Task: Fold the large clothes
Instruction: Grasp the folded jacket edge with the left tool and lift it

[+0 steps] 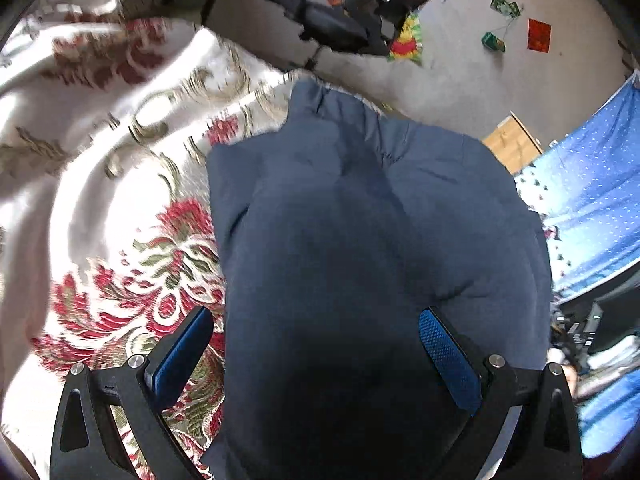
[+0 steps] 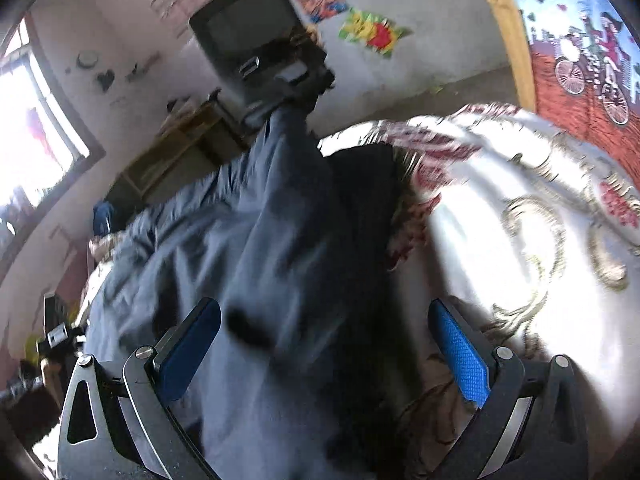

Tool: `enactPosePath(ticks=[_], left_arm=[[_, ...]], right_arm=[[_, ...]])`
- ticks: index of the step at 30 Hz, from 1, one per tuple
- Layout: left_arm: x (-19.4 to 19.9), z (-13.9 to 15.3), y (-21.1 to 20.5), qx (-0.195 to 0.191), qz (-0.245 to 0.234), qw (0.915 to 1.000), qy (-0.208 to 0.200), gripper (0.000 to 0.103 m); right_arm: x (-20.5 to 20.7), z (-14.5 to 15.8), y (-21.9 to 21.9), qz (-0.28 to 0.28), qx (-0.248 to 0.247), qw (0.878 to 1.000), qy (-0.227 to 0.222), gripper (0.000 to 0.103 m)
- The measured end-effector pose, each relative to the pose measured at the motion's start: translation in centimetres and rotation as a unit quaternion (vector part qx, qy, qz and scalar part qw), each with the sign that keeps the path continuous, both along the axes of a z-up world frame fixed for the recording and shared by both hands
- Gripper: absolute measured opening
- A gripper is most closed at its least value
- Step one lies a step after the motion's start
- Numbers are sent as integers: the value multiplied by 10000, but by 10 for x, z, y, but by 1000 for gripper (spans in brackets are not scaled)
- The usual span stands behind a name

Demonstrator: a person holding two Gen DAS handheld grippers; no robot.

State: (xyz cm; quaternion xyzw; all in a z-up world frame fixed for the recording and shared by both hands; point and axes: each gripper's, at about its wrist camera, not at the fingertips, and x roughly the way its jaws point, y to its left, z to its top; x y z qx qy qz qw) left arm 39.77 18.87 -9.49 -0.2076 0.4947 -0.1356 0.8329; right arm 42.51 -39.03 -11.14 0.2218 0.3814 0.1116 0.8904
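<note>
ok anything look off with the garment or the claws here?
Nothing broken. The blue garment lies rumpled on the floral bedspread, its far end bunched. Both claws hang open, gripping nothing.

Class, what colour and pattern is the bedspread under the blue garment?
White bedspread with red flowers and olive-gold scrolls; clearest in the left wrist view.

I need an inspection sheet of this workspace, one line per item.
Surface: floral bedspread, wrinkled, sunlit.
Job's things: dark blue garment lying on the bedspread, partly folded.
Clutter: nothing seen on the bedspread.
Grippers: left gripper and right gripper both open, fingers apart over the garment.
Cables: nothing seen.
Surroundings: black office chair, wall posters, window, blue patterned cloth.
</note>
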Motion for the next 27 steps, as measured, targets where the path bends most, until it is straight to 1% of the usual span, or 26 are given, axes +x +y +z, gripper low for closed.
enactPosePath(ticks=[4,7,9,14,16,19,24,26,27], left_arm=[[8,-18,9,-523,-114,9982,251,103],[12,-31,12,-850,-195,9954,405,103],[13,-35,14,-984,-224,9939,447,103],[12,-38,14,-1081,-264,9927,462,103],[9,-42,16,-1172,-259,9919,413,103],[6,-46,20,-1304,-238,9905,363,103],[3,-45,19,-1332,-193,9897,495,103],[1,-44,17,-1337,-190,9895,522,103],[-1,-42,15,-1332,-181,9896,507,100]], right_arm=[[0,-4,16,118,-311,9994,6,102],[-3,-4,19,74,-310,9995,-45,102],[-4,-3,19,61,-299,9995,-58,102],[-8,-3,17,33,-348,9994,-77,102],[-16,-8,14,-8,-332,9994,-77,102],[-16,-9,15,-50,-258,9996,-41,102],[-16,-10,16,-33,-124,9999,7,102],[-17,-10,18,2,-65,10000,4,100],[-18,-11,19,36,-11,10000,9,97]])
